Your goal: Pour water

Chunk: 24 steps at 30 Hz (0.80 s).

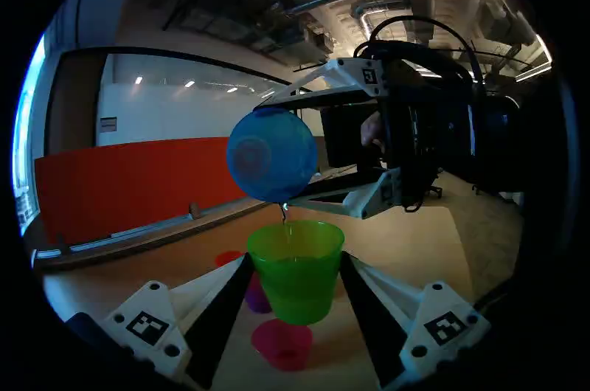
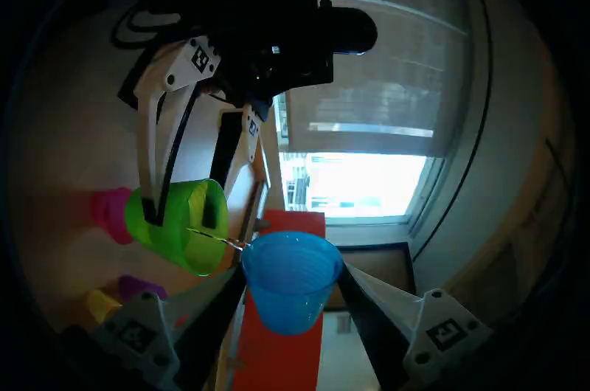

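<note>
The fingers [image 1: 221,302] of the left gripper [image 1: 295,262] are closed on a green cup [image 1: 295,280], one pressing each side of it, and hold it upright above the surface [image 1: 413,243]. Directly under it, lower on the surface, stand a pink cup [image 1: 284,343] and a purple cup [image 1: 257,296], the purple one partly hidden behind the green cup's base.

Just above the green cup, the right gripper [image 1: 280,153] holds a blue cup [image 1: 271,155] tipped well over, its bottom turned toward the camera. A thin stream of water [image 1: 284,212] falls from its lower rim into the green cup's mouth. A red wall panel [image 1: 133,177] runs along the far side of the surface.

In the right gripper view, that gripper's own fingers [image 2: 221,310] clamp the blue cup on both sides. The stream runs from the blue cup's rim across to the green cup, gripped by the left gripper farther off. Beyond lie the pink and purple cups and a yellow cup [image 2: 99,304], with a bright window [image 2: 354,184] behind.
</note>
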Motion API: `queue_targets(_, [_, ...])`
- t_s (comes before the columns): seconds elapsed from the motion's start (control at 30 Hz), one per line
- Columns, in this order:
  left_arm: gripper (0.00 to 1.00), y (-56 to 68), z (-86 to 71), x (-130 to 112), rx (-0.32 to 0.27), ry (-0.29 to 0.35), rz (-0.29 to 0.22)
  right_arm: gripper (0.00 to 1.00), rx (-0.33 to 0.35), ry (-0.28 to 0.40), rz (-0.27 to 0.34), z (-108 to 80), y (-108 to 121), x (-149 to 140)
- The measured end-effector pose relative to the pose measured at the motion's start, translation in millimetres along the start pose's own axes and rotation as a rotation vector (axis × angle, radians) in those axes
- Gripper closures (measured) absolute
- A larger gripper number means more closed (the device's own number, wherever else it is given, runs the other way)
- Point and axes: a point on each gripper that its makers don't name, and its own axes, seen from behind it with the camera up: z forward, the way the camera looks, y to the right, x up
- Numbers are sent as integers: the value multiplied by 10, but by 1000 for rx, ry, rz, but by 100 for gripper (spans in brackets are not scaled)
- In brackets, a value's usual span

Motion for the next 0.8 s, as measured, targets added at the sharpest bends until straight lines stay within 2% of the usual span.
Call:
queue_targets(0.6, [17, 24, -8, 14, -3, 2, 2, 10, 8, 2, -4, -1, -18, -27])
queue_targets(0.8, [17, 28, -14, 12, 0, 4, 1, 10, 8, 6, 32, 13, -17, -54])
